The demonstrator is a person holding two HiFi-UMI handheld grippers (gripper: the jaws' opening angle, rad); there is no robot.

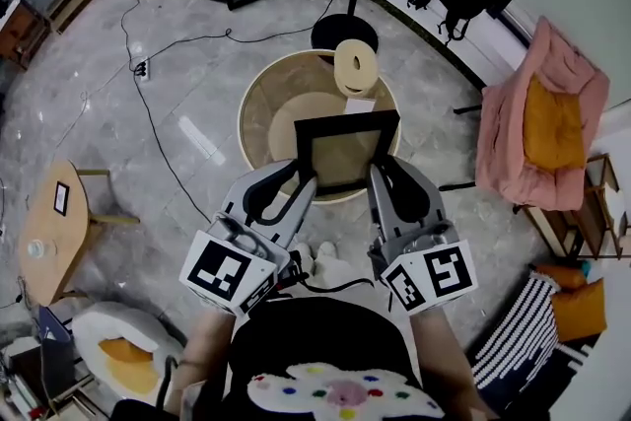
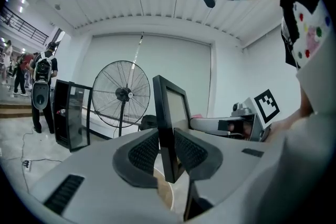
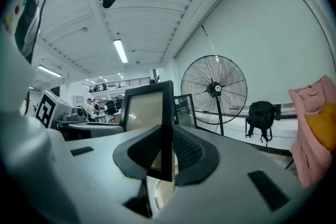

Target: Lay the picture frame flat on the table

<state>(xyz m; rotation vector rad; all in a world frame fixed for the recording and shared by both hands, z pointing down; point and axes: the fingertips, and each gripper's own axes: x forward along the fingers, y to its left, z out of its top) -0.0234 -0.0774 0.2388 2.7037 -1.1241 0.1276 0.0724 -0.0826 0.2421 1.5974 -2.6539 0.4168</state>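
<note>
Each gripper's cube (image 1: 229,269) carries black-and-white square markers. The left gripper (image 1: 302,184) pinches the left rail of the black picture frame (image 1: 347,151), and the right gripper (image 1: 378,180) pinches the right rail. The frame stands upright over the near edge of the round table (image 1: 258,108). Farther back on the table lie a white card (image 1: 360,105), its print too small to read, and a tape roll (image 1: 355,66).

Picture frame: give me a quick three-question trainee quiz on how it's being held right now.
1. True or false: the picture frame lies flat on the round table.
2. Which clamps the frame? A the left hand-held gripper alone; B the right hand-held gripper alone; C both.
3. Name the tall appliance standing beyond the table.
Key: 1 false, it is held upright; 2 C; 3 a pedestal fan.
</note>
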